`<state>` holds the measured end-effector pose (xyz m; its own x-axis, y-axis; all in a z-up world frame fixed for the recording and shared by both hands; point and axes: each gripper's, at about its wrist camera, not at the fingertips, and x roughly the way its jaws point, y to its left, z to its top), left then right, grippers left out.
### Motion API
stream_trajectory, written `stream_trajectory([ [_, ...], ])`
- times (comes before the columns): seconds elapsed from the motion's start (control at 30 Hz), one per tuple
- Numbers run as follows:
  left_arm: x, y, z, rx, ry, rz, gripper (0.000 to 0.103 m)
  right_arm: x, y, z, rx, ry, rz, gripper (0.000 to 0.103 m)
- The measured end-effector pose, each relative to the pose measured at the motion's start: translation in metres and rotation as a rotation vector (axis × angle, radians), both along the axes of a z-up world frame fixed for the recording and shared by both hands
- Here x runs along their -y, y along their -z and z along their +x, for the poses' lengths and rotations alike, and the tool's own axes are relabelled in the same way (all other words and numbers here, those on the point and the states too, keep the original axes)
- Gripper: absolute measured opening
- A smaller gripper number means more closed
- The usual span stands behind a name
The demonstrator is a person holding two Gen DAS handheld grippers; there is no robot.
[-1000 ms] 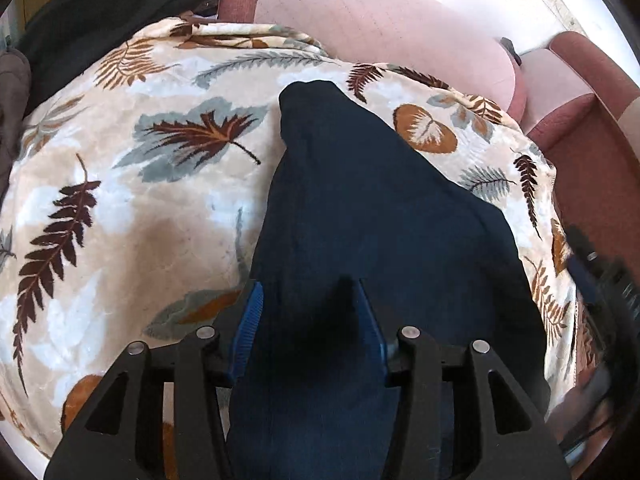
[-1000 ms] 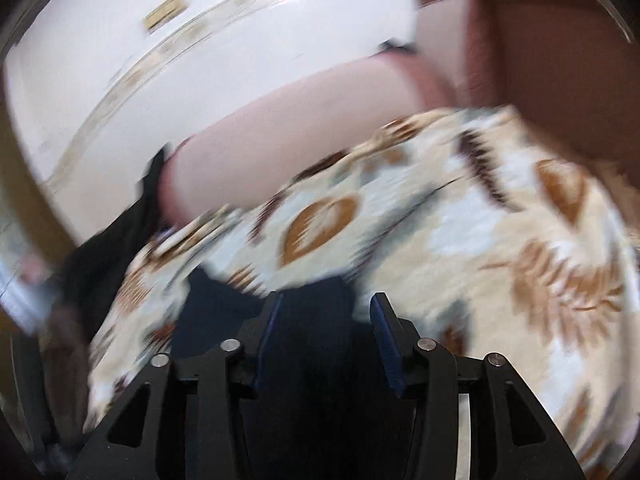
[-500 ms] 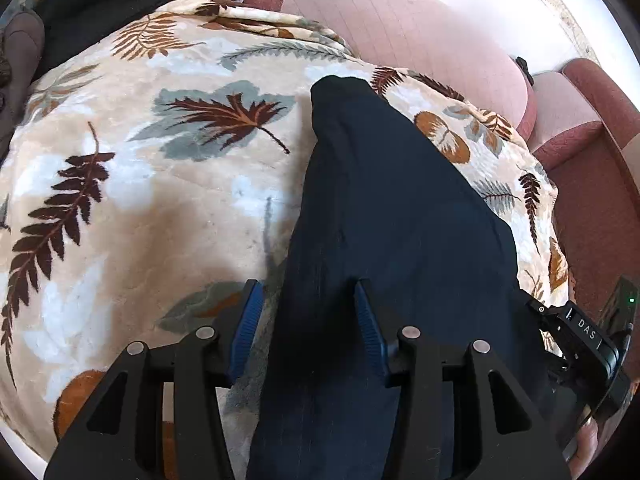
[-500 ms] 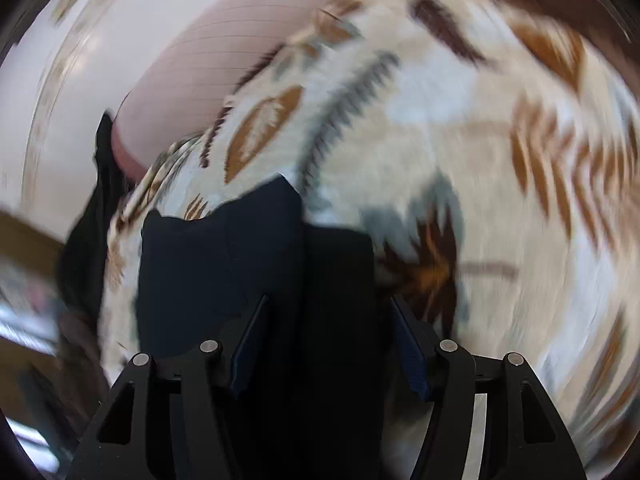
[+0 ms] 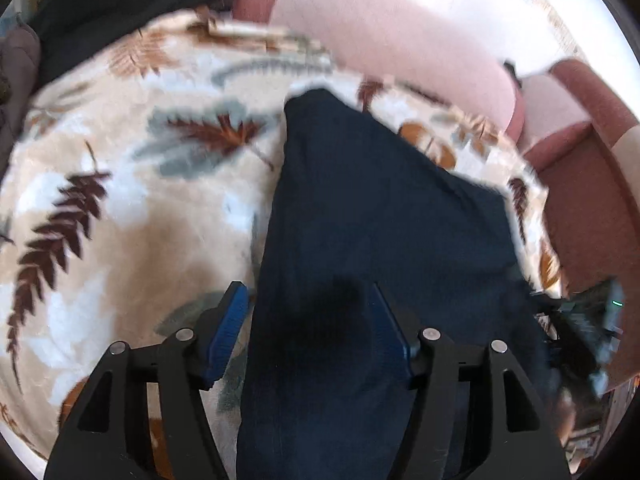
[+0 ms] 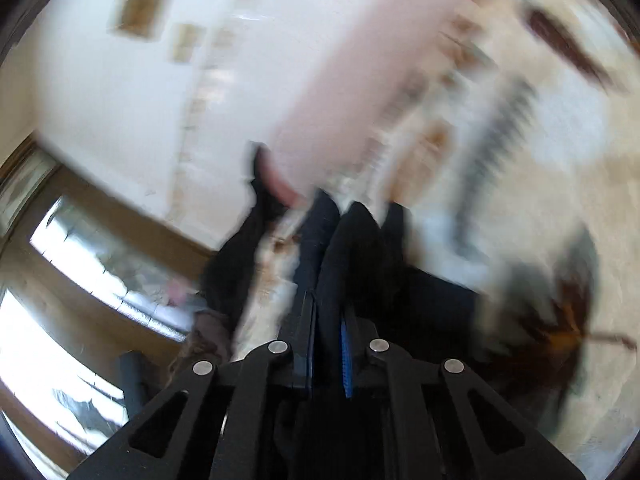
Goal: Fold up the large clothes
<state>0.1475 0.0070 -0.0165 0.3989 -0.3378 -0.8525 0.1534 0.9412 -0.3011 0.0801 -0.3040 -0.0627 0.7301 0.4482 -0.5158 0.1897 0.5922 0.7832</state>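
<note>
- a dark navy garment (image 5: 384, 216) lies in a long folded strip on a leaf-print blanket (image 5: 120, 208), running from the near edge of the blanket up toward its far edge, where a pink cushion (image 5: 384, 28) backs it.
- the garment's far end tapers to a rounded corner just short of the blanket's far edge; its right side widens out toward the blanket's right edge.
- the left gripper (image 5: 306, 312) hangs over the near part of the garment, its jaws spread and opening; the cloth's left edge lies between the blue pads, and neither pad presses on it.
- the right gripper (image 6: 326, 320) has its jaws closing, nearly together, with a fold of the navy garment (image 6: 352, 240) pinched between them; this view is heavily blurred.
- in the left wrist view the right gripper (image 5: 588, 320) shows as a dark blur at the garment's right side, near the blanket's right edge.
- a black cloth (image 5: 120, 4) is draped past the blanket's far left corner.
- a reddish-brown seat (image 5: 592, 224) lies beyond the blanket's right edge.
</note>
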Motion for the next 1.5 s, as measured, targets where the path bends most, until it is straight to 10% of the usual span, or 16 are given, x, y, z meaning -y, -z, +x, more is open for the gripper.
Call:
stream_trajectory([
  [0.1, 0.004, 0.022, 0.003, -0.082, 0.029, 0.017, 0.062, 0.011, 0.011, -0.012, -0.096, 0.050, -0.037, 0.036],
  [0.3, 0.000, 0.005, -0.006, -0.036, 0.009, -0.002, 0.062, -0.001, -0.071, -0.053, 0.130, 0.092, -0.076, 0.040],
  [0.43, 0.002, 0.000, -0.018, 0.001, 0.011, 0.045, 0.062, -0.054, -0.090, -0.070, 0.198, -0.018, -0.296, 0.042],
  [0.6, -0.008, 0.012, -0.031, -0.046, 0.011, 0.064, 0.062, -0.073, -0.013, -0.073, -0.119, -0.027, -0.659, 0.027],
  [0.7, -0.015, 0.004, -0.052, 0.006, 0.026, 0.087, 0.062, -0.052, -0.020, -0.098, -0.151, 0.049, -0.533, 0.018],
  [0.87, -0.009, 0.018, -0.072, 0.031, 0.052, 0.143, 0.064, -0.055, -0.060, -0.132, 0.070, 0.115, -0.420, 0.022],
  [0.97, -0.006, 0.019, -0.075, 0.046, 0.054, 0.163, 0.064, -0.076, -0.061, -0.134, 0.104, 0.045, -0.474, 0.026],
  [1.13, -0.007, 0.017, -0.075, 0.039, 0.060, 0.165, 0.070, -0.088, -0.007, -0.111, -0.110, -0.043, -0.575, 0.019],
  [1.5, -0.007, -0.003, -0.054, 0.075, 0.031, 0.147, 0.069, -0.080, -0.075, -0.072, 0.025, 0.048, -0.524, 0.035],
])
